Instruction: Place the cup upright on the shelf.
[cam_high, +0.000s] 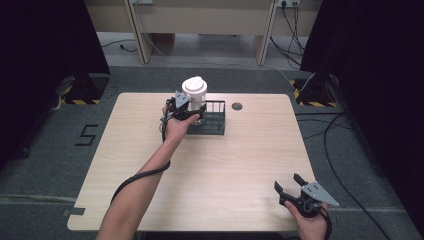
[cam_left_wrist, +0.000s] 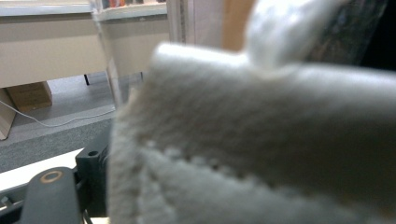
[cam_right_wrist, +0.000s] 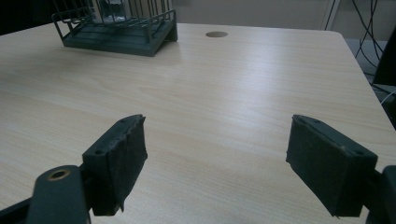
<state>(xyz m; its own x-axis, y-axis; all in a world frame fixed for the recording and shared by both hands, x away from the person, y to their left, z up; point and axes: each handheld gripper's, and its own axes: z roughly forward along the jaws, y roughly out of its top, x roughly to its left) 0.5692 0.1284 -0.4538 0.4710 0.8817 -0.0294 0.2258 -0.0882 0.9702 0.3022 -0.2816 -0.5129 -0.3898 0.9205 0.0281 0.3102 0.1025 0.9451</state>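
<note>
Table (cam_high: 210, 165), blurred cup (cam_left_wrist: 261, 140) hides left gripper (cam_high: 186, 111)

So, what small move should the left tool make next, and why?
Probably lower the cup straight down into the rack, then open. The left tool is shut on the cup at the rack's left end, and whether the cup is seated yet cannot be told. The right tool is open and far away.

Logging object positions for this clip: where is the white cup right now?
In the high view the white cup is at the table's far middle, held in the left gripper over the left end of the black wire rack.
</note>
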